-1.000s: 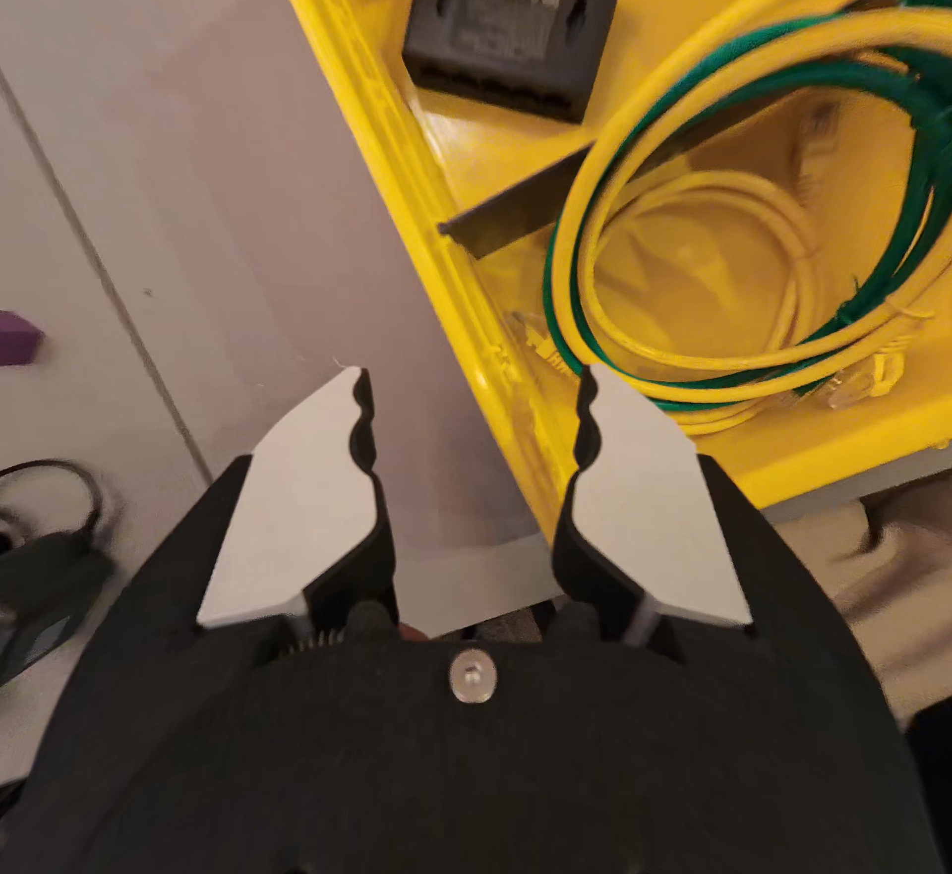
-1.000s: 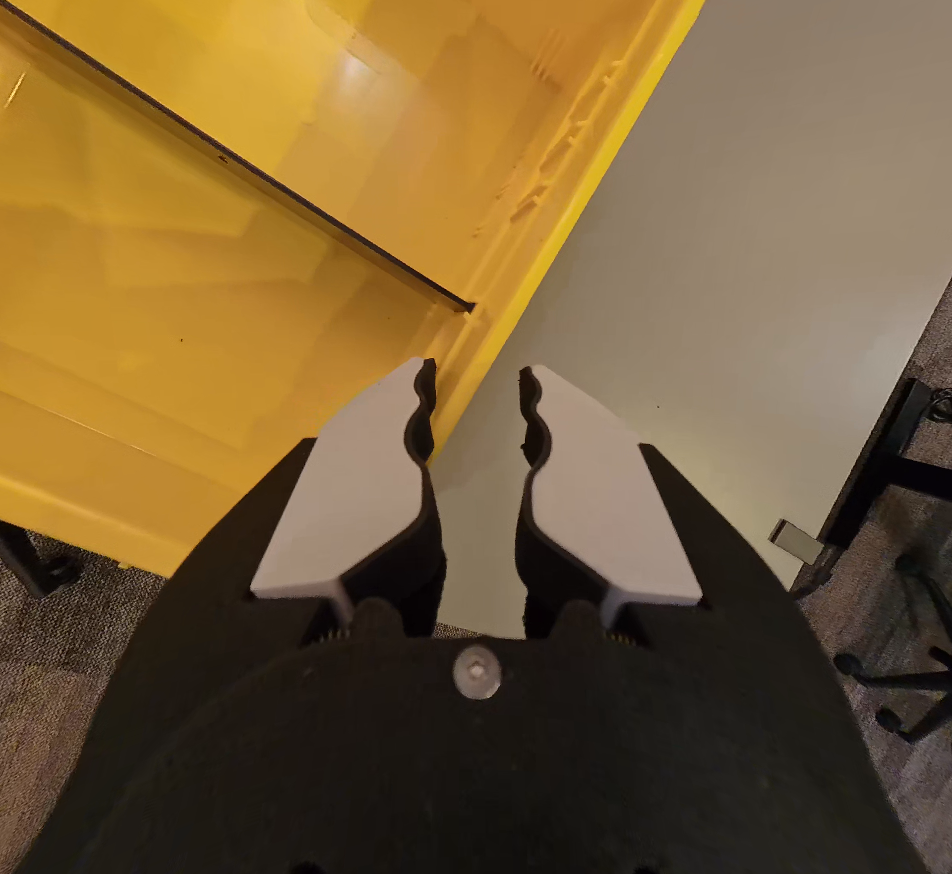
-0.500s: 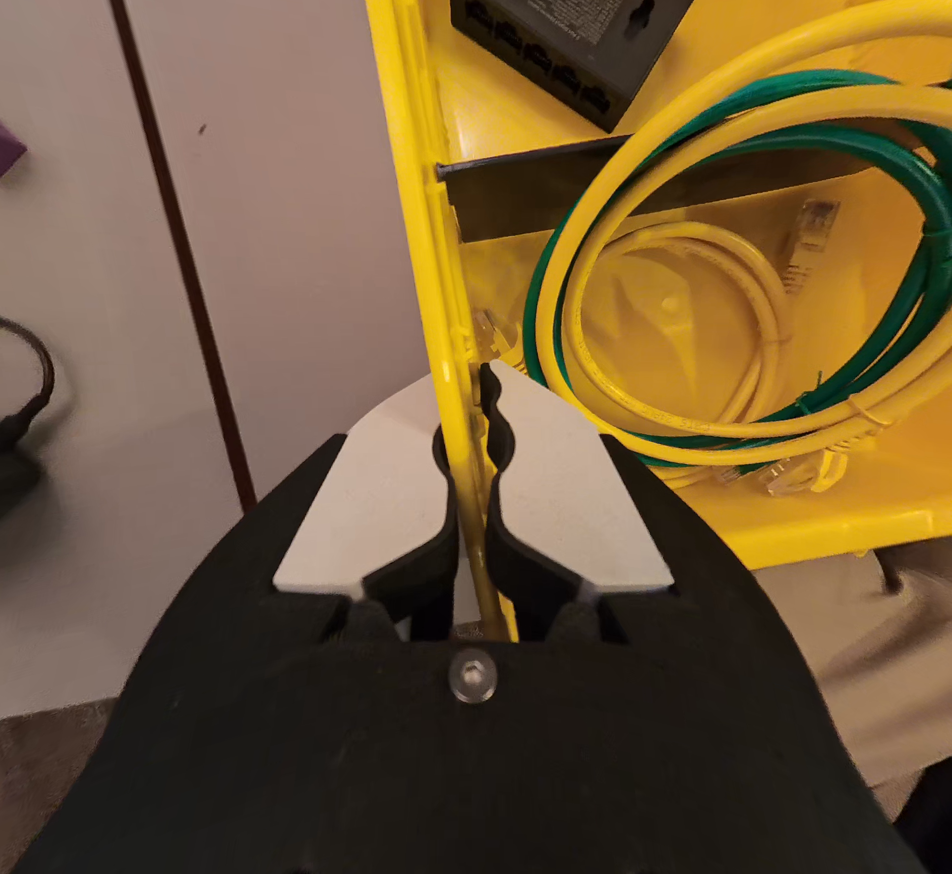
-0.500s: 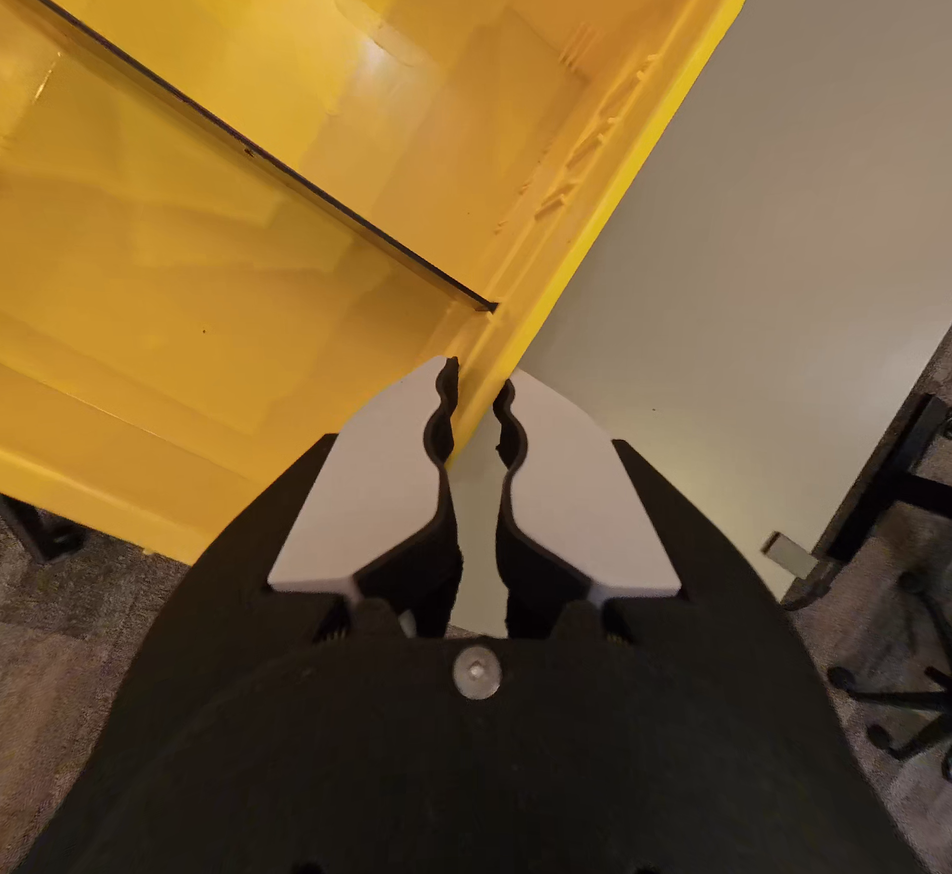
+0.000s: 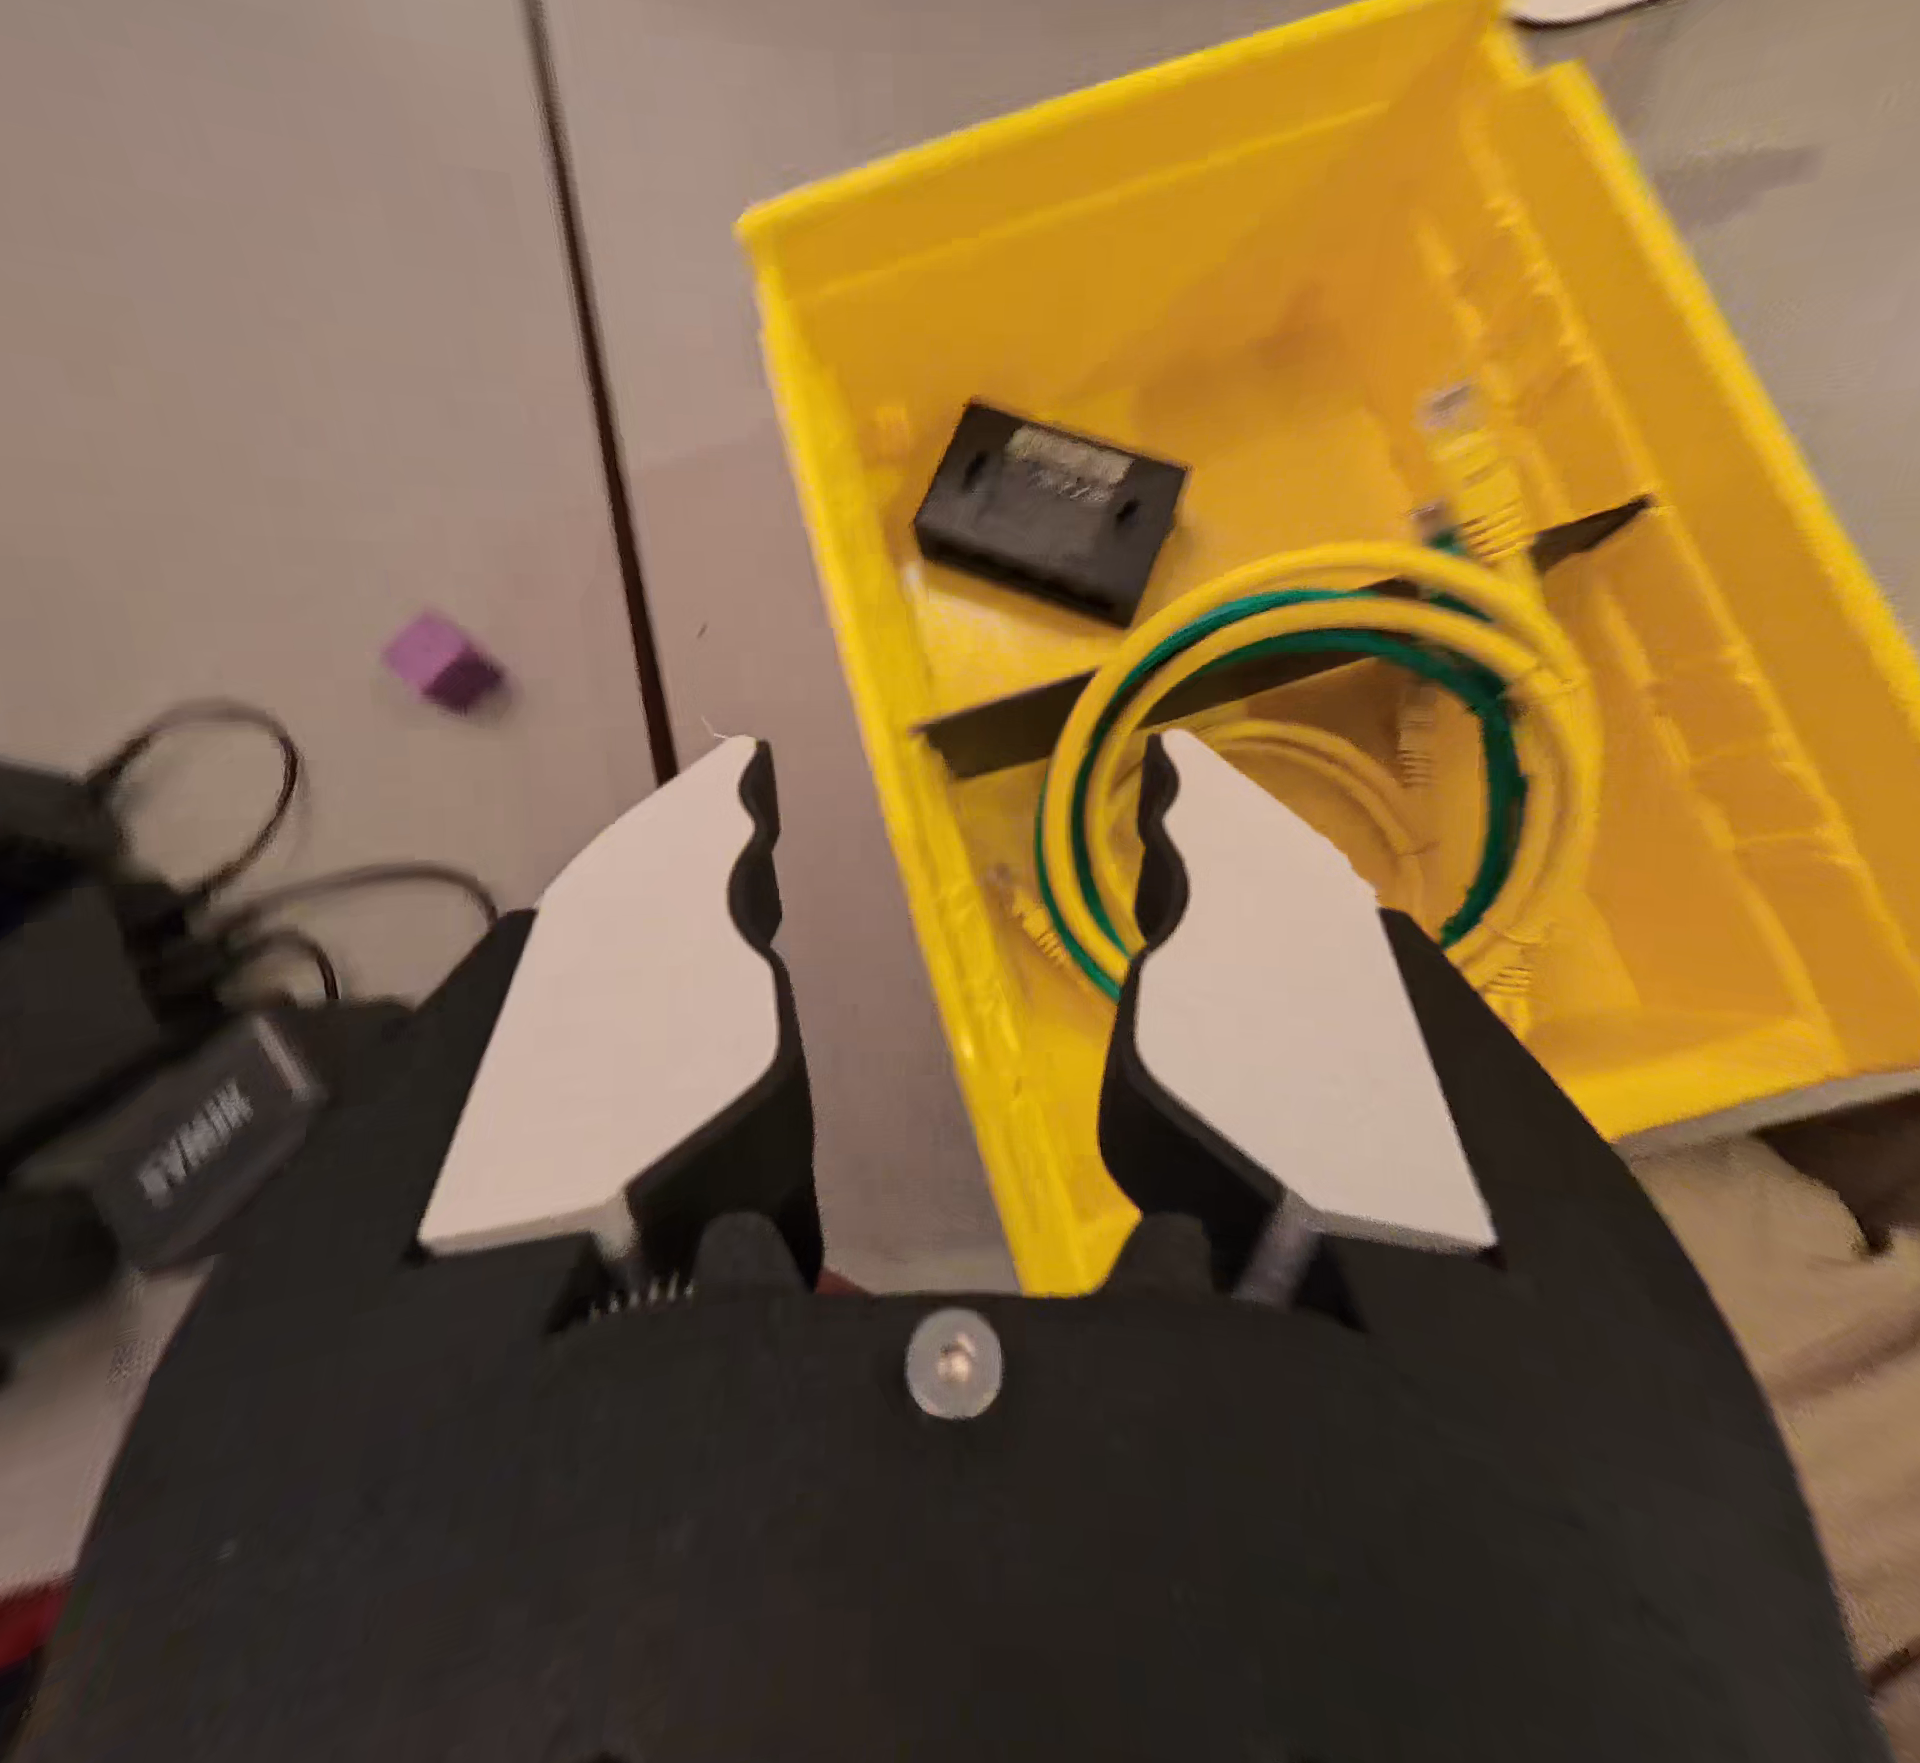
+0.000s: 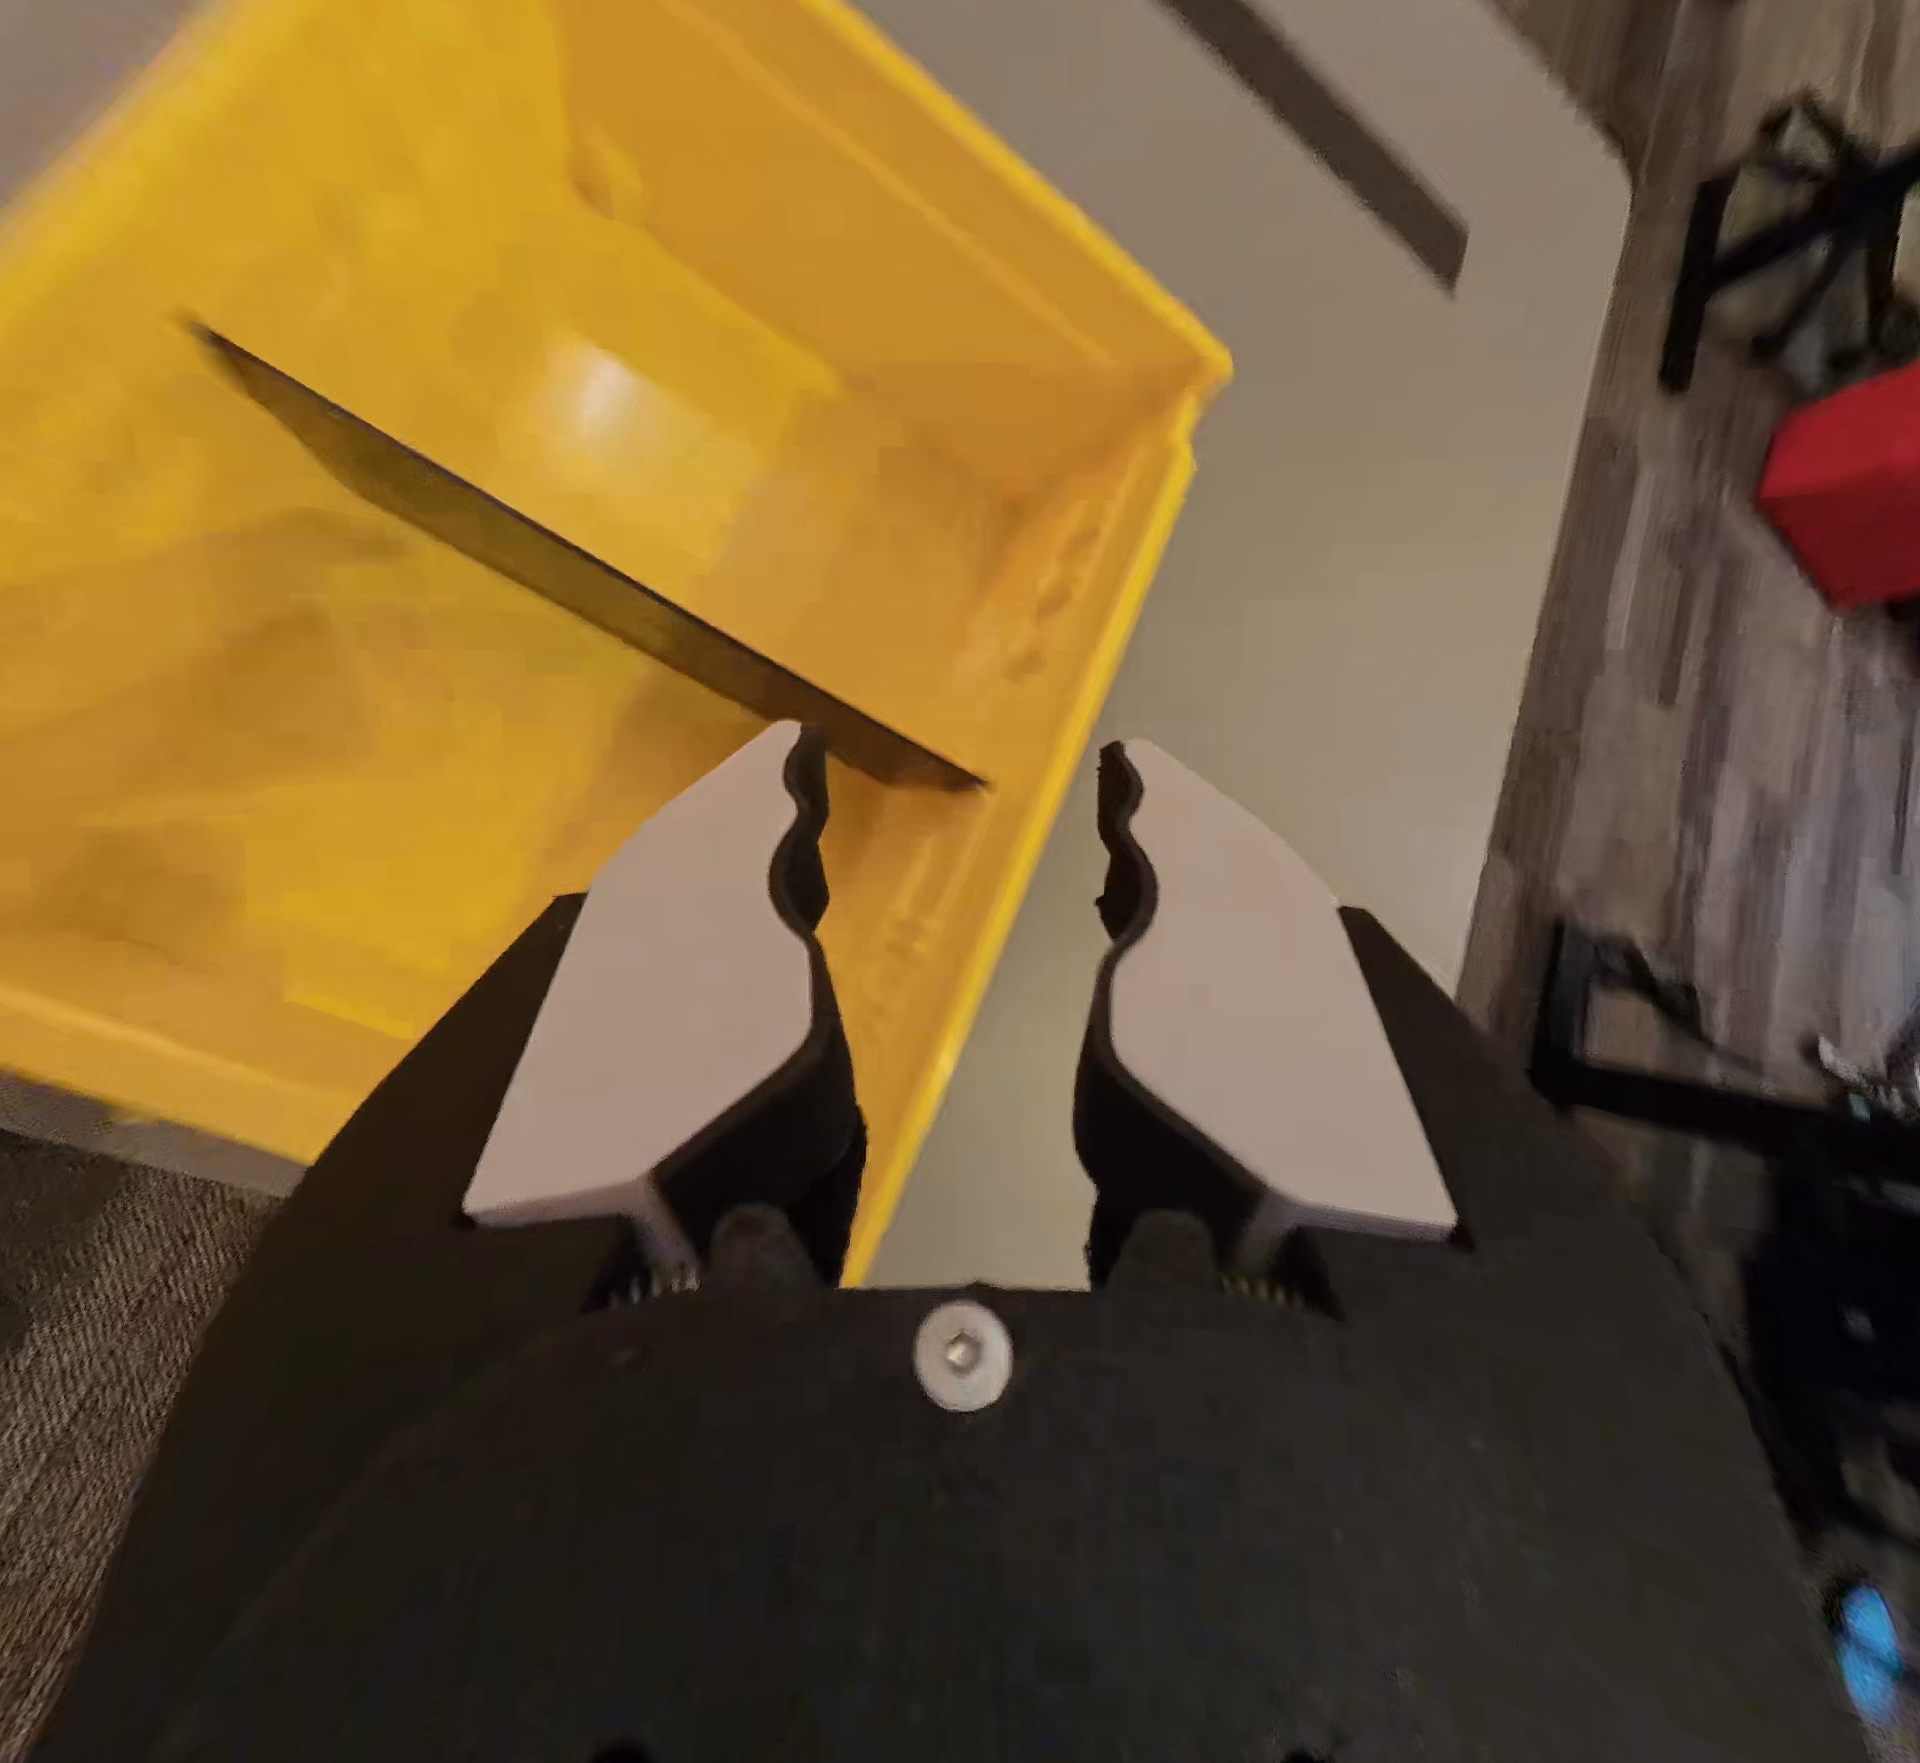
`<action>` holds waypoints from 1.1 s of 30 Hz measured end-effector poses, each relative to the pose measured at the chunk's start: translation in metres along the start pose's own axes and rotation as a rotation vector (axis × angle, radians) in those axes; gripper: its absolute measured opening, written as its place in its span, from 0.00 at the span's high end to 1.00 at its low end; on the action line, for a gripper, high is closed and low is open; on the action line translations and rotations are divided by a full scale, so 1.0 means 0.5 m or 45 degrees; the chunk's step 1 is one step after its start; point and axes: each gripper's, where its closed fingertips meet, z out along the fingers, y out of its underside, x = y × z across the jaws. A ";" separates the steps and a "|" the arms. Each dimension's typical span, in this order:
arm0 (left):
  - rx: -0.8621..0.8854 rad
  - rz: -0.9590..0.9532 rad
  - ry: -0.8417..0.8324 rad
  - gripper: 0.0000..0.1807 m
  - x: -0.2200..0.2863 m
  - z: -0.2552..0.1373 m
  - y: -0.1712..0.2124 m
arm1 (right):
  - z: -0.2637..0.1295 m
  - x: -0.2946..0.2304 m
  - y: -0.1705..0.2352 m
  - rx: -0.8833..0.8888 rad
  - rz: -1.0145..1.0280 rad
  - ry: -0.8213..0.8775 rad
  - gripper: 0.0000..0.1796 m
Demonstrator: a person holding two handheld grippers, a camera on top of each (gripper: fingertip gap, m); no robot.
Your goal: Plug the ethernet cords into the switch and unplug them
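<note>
A black switch (image 5: 1049, 524) lies in the far compartment of a yellow bin (image 5: 1101, 155), near its left wall. A coil of yellow cord (image 5: 1340, 558) and green cord (image 5: 1501, 778) lies across the black divider (image 5: 997, 726), with plug ends (image 5: 1465, 456) by the right wall. My left gripper (image 5: 956, 757) is open and empty above the bin's left wall. My right gripper (image 6: 958, 747) is open and empty above the bin's right wall (image 6: 1132, 591). The right wrist view shows only bare bin floor and the divider (image 6: 582, 560).
The bin sits on a grey table (image 5: 312, 311) at its front edge. A purple cube (image 5: 442, 664) and black adapters with cables (image 5: 156, 1142) lie to the left. A red box (image 6: 1860, 498) and black chair legs (image 6: 1766, 238) are on the floor to the right. Spacing between my two grippers at the tips: around 80 cm. It is some 20 cm from my left tips to the purple cube (image 5: 442, 664).
Half a second ago my left gripper was shut on the bin's left wall and my right nearly shut at its right wall. Both have opened and pulled back and up.
</note>
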 end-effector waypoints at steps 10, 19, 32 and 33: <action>-0.580 0.515 0.128 0.52 0.081 0.202 -0.078 | -0.093 -0.292 -0.209 0.324 -0.329 -0.199 0.75; -0.847 0.454 0.233 0.51 0.072 0.292 -0.032 | -0.099 -0.423 -0.244 0.398 -0.413 -0.392 0.75; -0.991 0.503 0.154 0.49 0.069 0.341 0.017 | -0.087 -0.496 -0.261 0.426 -0.438 -0.514 0.75; -0.958 0.499 0.168 0.49 0.072 0.340 0.011 | -0.086 -0.500 -0.261 0.425 -0.441 -0.524 0.75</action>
